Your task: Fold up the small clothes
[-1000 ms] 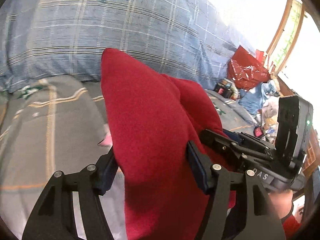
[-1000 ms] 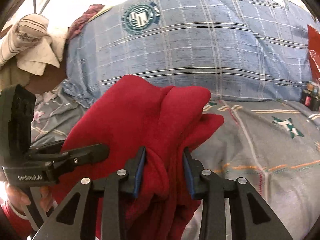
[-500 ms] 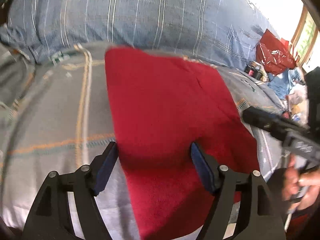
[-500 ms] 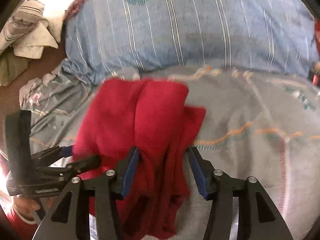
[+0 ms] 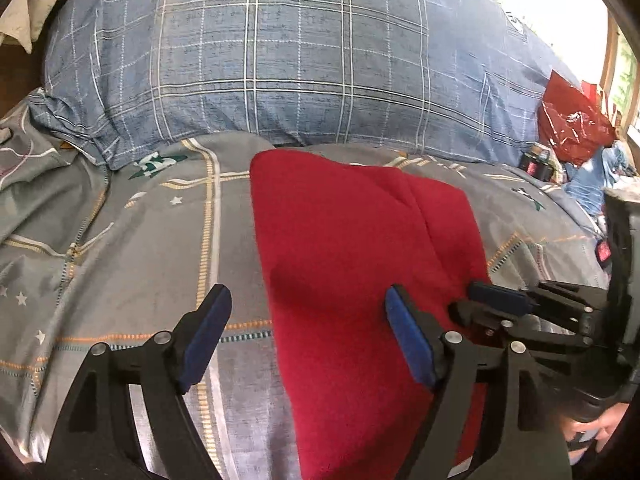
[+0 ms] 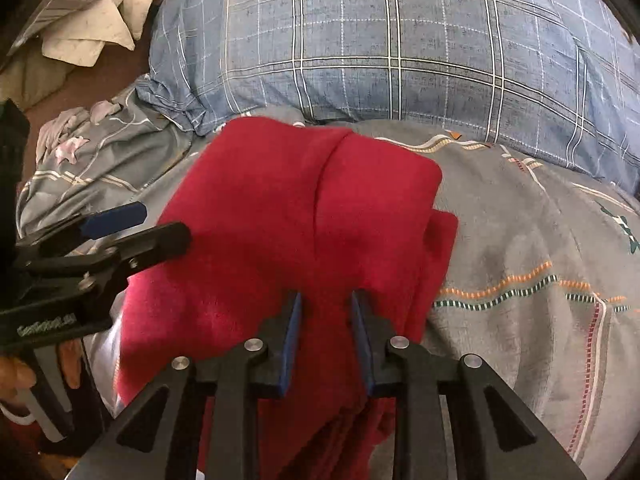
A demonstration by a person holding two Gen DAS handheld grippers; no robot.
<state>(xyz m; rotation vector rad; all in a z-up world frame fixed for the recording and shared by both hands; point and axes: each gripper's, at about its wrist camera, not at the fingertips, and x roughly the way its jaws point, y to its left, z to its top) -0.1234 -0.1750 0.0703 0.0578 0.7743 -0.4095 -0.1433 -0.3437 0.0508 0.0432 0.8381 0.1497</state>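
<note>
A folded red fleece garment (image 5: 352, 264) lies flat on the grey patterned bedsheet (image 5: 140, 248) of a bed, its far edge just short of a large blue checked pillow (image 5: 304, 76). The left gripper (image 5: 308, 332) hovers over the garment's left edge; its jaws have just been opening and its blue-padded fingers (image 5: 204, 336) stand wide apart, one over the sheet, the other over the red cloth, neither pressing on it. The right gripper (image 6: 326, 340) sits at the garment's near right part; its jaws have just been closing and now stand narrow, with a ridge of red fabric between them. Whether the pads actually pinch it cannot be told. A red plastic bag (image 5: 572, 128) lies at the far right.
</note>
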